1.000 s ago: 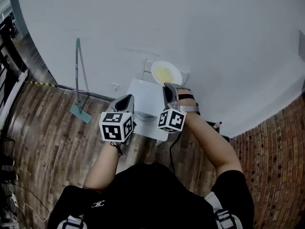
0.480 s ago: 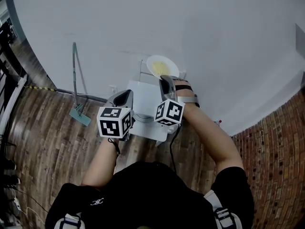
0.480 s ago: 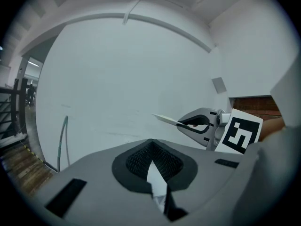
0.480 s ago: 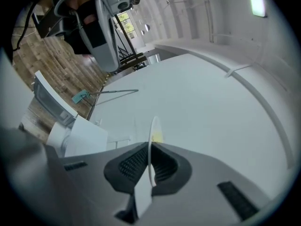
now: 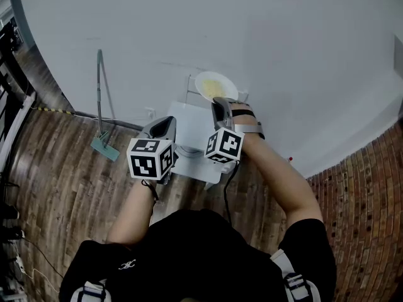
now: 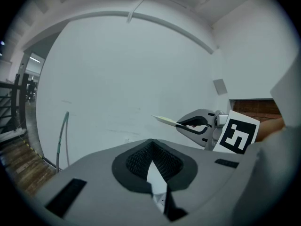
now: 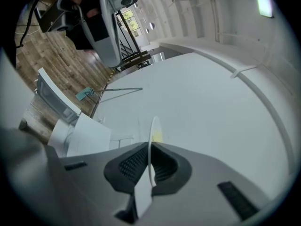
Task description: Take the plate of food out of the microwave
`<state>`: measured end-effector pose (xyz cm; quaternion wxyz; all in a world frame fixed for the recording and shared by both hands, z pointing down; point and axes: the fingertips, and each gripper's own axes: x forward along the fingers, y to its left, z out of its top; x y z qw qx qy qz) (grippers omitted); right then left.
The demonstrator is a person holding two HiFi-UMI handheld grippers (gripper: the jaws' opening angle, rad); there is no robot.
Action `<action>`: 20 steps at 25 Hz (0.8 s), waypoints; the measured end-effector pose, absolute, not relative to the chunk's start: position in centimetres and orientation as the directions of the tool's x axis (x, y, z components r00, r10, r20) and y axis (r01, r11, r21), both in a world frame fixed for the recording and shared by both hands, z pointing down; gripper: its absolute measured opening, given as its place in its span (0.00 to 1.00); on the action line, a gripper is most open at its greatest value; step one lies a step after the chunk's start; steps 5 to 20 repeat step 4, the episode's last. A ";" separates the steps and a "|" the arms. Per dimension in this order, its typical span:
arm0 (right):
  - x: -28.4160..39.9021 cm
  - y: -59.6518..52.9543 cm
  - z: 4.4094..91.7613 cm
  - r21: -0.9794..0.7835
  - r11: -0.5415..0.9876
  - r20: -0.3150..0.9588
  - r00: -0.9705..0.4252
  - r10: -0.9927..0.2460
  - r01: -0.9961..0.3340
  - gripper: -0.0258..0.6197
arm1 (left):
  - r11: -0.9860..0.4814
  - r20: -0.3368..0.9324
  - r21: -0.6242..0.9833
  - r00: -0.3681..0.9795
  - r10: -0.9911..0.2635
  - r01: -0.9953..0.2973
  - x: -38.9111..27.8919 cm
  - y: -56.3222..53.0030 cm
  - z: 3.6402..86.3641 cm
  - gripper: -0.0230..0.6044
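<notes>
A white plate point(image 5: 216, 85) with yellow food on it hangs beyond the far edge of the white microwave point(image 5: 189, 131), close to the wall. My right gripper point(image 5: 219, 102) is shut on the plate's near rim. In the right gripper view the plate point(image 7: 153, 138) stands edge-on between the pads of the right gripper point(image 7: 149, 149). My left gripper point(image 5: 165, 124) hovers over the microwave's left side, shut and holding nothing. The left gripper view shows the left gripper point(image 6: 151, 147) with its pads together, and beyond it the plate point(image 6: 164, 120) clamped in the right gripper point(image 6: 181, 124).
A mop point(image 5: 101, 106) leans on the white wall point(image 5: 283, 55) to the left of the microwave. The microwave's door point(image 7: 54, 98) stands open. Wooden floor point(image 5: 56, 168) lies on the left and brick paving point(image 5: 365, 200) on the right.
The right gripper and the plate have shifted slightly up and away toward the wall since a second ago. The left gripper has stayed over the microwave's left side.
</notes>
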<state>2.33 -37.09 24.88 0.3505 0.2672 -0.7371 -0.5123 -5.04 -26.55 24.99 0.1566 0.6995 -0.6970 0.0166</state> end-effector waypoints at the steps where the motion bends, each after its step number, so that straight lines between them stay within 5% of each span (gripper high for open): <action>1: 2.2 -36.9 24.9 0.944 0.330 0.244 -0.612 -0.752 -0.030 0.08 | 0.021 0.242 0.195 0.027 -0.970 -0.981 -5.1 -26.4 25.1 0.03; 20: 1.8 -36.5 25.2 0.949 0.316 0.244 -0.612 -0.752 -0.011 0.08 | 0.020 0.243 0.186 0.026 -0.970 -0.982 -5.3 -26.1 25.4 0.03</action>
